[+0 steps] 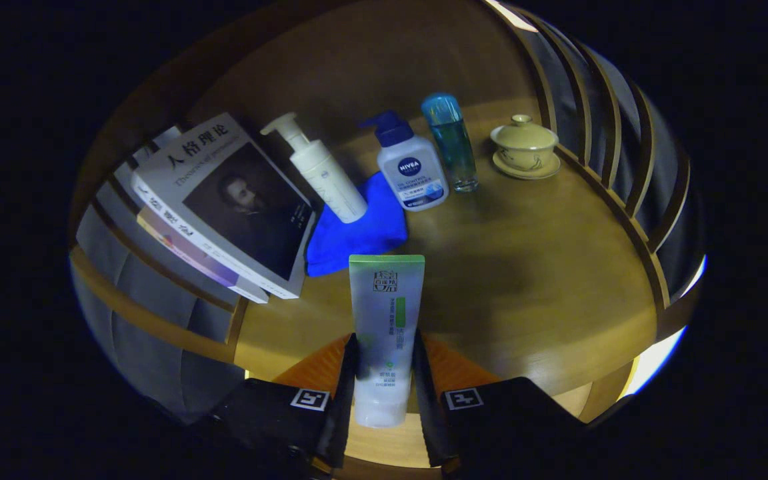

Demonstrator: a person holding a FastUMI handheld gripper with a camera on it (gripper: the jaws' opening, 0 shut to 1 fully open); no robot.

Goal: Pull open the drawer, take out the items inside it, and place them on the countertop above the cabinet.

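Gripper (384,380) clamps the tube (386,333) between both fingers, its long axis pointing ahead over the tabletop (524,280), seemingly just above bare wood short of the blue cloth (357,230).

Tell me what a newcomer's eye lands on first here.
The green-capped tube, clamped between the gripper fingers over the wooden countertop. Beyond it a blue cloth lies under two pump bottles, with stacked books to one side and a lidded cup to the other.

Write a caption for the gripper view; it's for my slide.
Gripper shut on a green-capped tube above the wooden countertop, with bottles, books and a lidded cup beyond.
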